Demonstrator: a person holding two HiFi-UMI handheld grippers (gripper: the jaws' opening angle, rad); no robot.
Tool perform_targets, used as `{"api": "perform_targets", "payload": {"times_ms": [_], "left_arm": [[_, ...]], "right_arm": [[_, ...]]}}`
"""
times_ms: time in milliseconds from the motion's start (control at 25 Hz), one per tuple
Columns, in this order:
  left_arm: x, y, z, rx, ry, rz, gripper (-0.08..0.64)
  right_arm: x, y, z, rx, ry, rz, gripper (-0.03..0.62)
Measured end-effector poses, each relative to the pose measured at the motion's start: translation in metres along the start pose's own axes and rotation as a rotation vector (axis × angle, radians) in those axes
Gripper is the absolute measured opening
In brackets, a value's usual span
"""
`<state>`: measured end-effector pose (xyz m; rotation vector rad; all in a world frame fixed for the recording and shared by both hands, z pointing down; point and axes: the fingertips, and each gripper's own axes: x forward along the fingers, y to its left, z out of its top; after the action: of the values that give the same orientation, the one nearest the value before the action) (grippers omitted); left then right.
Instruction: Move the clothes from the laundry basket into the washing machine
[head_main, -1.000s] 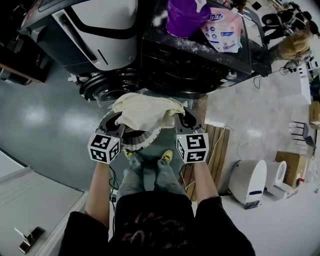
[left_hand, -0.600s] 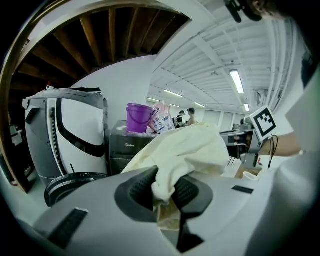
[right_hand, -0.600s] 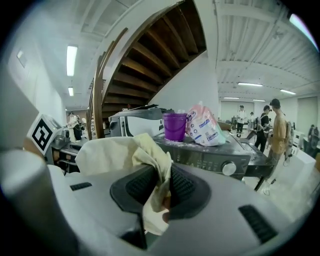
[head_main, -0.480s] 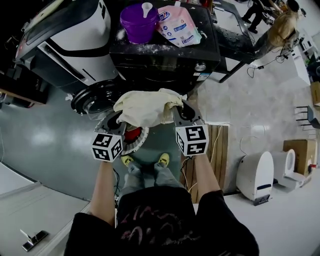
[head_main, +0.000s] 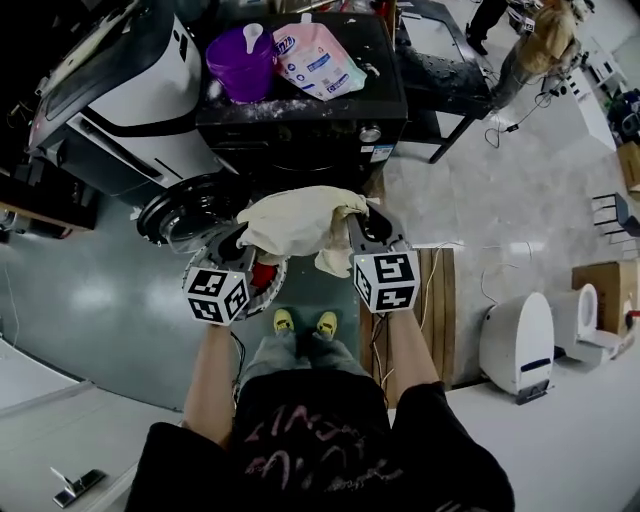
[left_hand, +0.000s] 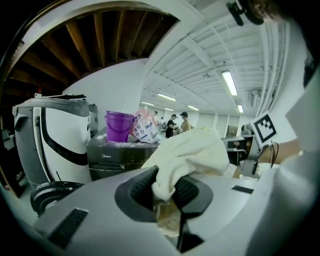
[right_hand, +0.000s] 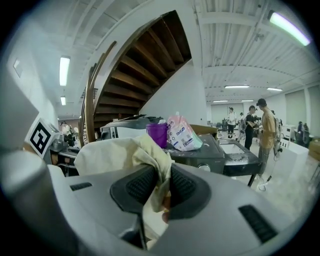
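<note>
A cream-coloured cloth (head_main: 292, 222) hangs stretched between my two grippers, in front of the black washing machine (head_main: 300, 125). My left gripper (head_main: 238, 243) is shut on the cloth's left end (left_hand: 190, 152). My right gripper (head_main: 360, 228) is shut on its right end (right_hand: 125, 155). Both pinch folds of the fabric between their dark ribbed pads (left_hand: 145, 187). The round white laundry basket (head_main: 262, 283) sits on the floor under my left gripper, with something red inside. The machine's round door (head_main: 185, 210) stands open at the left.
On top of the washing machine stand a purple bucket (head_main: 240, 62) and a pink detergent bag (head_main: 315, 58). A large white appliance (head_main: 120, 90) stands to the left. A wooden pallet (head_main: 435, 300) lies at the right, and a white toilet-like unit (head_main: 515, 345) beyond it. People stand at the far right.
Both grippers have lifted the cloth up from the basket and carried it toward the washing machine. The machine's top now shows fully in the head view.
</note>
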<state>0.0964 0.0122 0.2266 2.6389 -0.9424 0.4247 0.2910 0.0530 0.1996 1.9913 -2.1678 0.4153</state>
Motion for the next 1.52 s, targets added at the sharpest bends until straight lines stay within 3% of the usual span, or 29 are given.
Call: {"api": "perform_targets", "payload": {"times_ms": [120,680,880,1080,1360,1520], "left_arm": [[0.008,-0.003,0.019,-0.047,-0.059,-0.029,0.060],[0.050,0.032,0.053,-0.095,-0.134,-0.150,0.060],[0.064,0.047,0.061,-0.110,-0.143,-0.161,0.060],[0.087,0.062,0.051,-0.128,-0.125,-0.138,0.060],[0.126,0.080,0.016,-0.248,-0.133,-0.106,0.060],[0.148,0.091,-0.004,-0.271,-0.140,-0.088,0.060]], "right_arm": [[-0.004,-0.009,0.013,0.024,-0.031,-0.009,0.067],[0.029,-0.018,0.037,0.063,-0.050,-0.125,0.067],[0.054,-0.021,0.044,0.072,-0.050,-0.133,0.067],[0.084,-0.032,0.033,0.095,-0.031,-0.112,0.067],[0.125,-0.052,-0.010,0.174,0.017,-0.074,0.067],[0.145,-0.061,-0.034,0.193,0.030,-0.061,0.067]]}}
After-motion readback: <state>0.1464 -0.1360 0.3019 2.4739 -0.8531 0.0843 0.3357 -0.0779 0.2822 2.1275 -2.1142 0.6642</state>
